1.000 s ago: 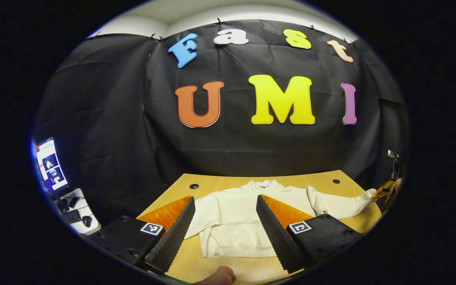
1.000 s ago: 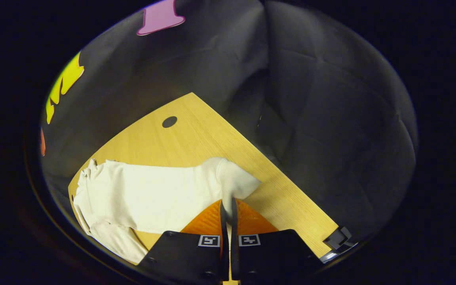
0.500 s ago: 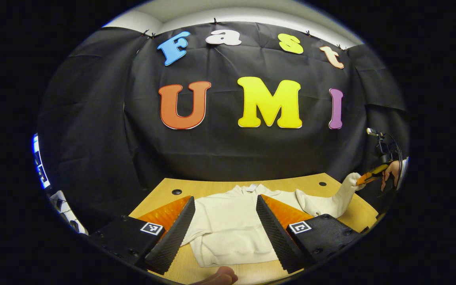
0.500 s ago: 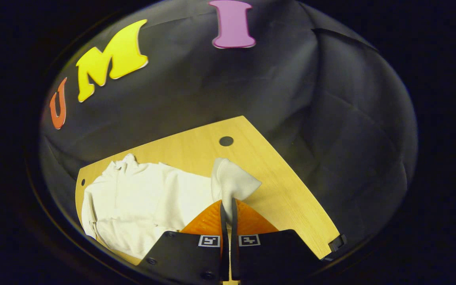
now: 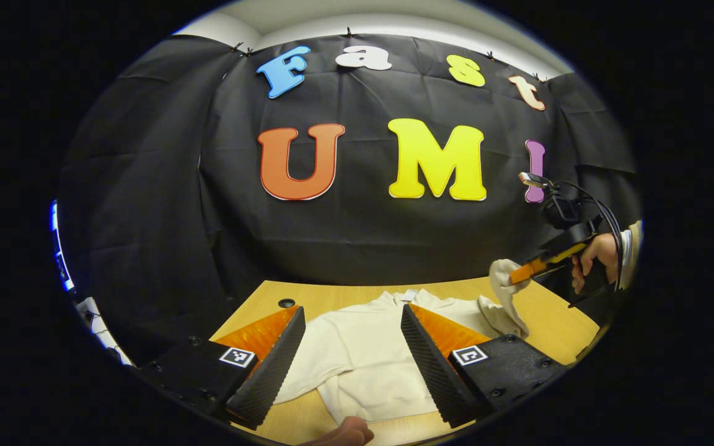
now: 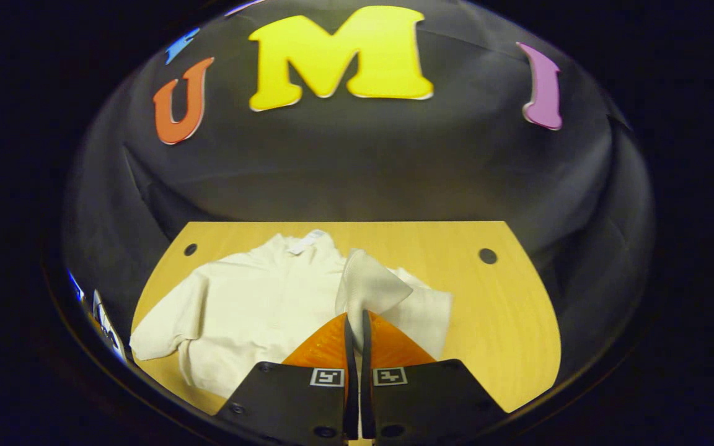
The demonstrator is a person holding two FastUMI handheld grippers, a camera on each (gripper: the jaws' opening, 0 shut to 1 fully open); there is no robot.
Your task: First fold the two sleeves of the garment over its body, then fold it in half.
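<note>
The right gripper (image 6: pixel 354 322) had its 2 fingers pinched on the cuff of the cream garment's (image 6: pixel 258 303) sleeve (image 6: pixel 366 286), apparently lifted above the body lying on the wooden surface (image 6: pixel 506 310), while the left gripper (image 5: pixel 351 347) hung wide open, holding nothing.

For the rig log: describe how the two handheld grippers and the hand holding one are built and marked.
Each gripper, left gripper and right gripper, has black blocky housings carrying square black-and-white markers. The left's fingers have ribbed inner faces. The right gripper carries a black cable; the hand shows a pale cuff.
</note>
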